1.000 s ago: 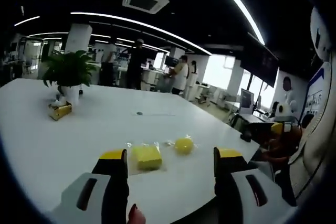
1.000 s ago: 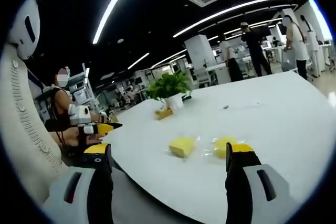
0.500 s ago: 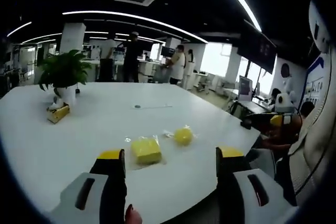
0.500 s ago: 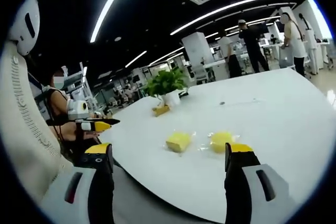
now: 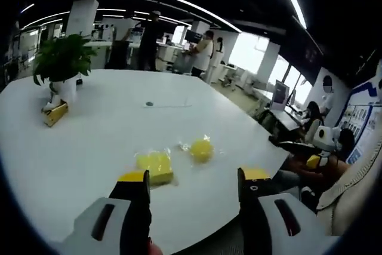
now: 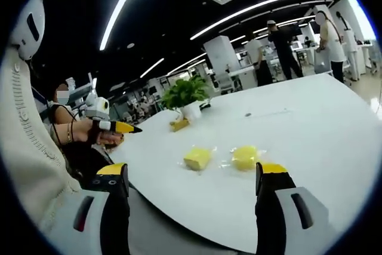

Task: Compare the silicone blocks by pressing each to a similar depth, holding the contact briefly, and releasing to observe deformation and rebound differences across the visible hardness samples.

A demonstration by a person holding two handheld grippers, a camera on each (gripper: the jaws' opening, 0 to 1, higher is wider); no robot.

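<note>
Blocks, one square (image 5: 154,165) and one round (image 5: 202,149), lay side by side while both grippers (image 5: 192,184) (image 6: 194,178) hung wide open, holding nothing.

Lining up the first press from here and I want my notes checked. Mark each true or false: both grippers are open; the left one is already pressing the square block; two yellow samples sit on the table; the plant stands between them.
1. Left gripper and right gripper are open: true.
2. Left is pressing the square block: false, it hovers short of it.
3. Two yellow samples, the square one and the round block, lie on the white table: true.
4. The potted plant stands between them: false, it is far across the table.
</note>
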